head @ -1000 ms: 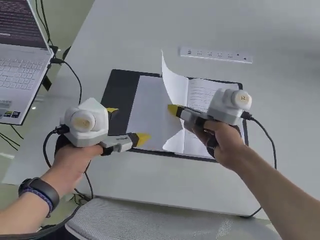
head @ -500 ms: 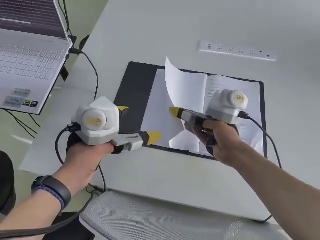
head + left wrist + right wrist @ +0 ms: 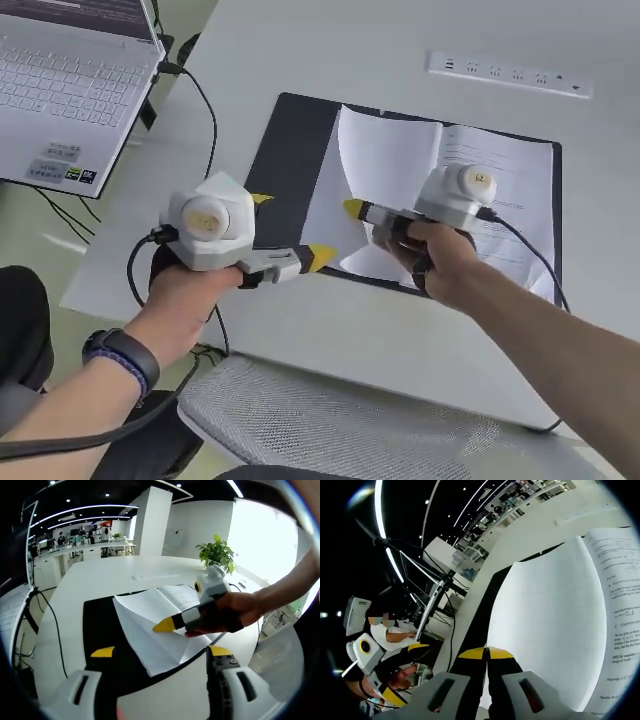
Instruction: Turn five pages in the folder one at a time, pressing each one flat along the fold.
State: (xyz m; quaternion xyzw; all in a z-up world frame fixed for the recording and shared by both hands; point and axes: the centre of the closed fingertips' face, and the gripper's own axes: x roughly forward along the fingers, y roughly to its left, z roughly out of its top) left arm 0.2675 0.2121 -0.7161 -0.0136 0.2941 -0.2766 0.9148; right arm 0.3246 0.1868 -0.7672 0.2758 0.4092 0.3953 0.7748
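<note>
Laptop (image 3: 70,90) sits at 10 o'clock on the table (image 3: 300,40), well apart from the work. Left gripper (image 3: 290,228) hovers just off the folder's near left corner, jaws spread wide, holding nothing, tips aimed toward 3 o'clock.

Folder (image 3: 290,150) lies open and flat, black cover on the left, white left stack (image 3: 320,200) beside it. The fold (image 3: 438,150) runs roughly 12 to 6 in the head view, and that is the axis to press along.

One page (image 3: 385,160) stands up off the fold, curved, blank face toward the left, leaning toward 9 o'clock. Right gripper (image 3: 352,208) has its jaws pressed together, pinching the page's near lower edge, tips pointing at 9 o'clock. Printed sheet (image 3: 505,190) lies flat to the right of the fold. Power strip (image 3: 510,75) is at 1 o'clock, apart from the folder.

Judgement: the page's landing spot is at 9 o'clock from the right gripper, on the left stack. The left gripper is the nearer one to that side. The fold is nearer the right hand.
</note>
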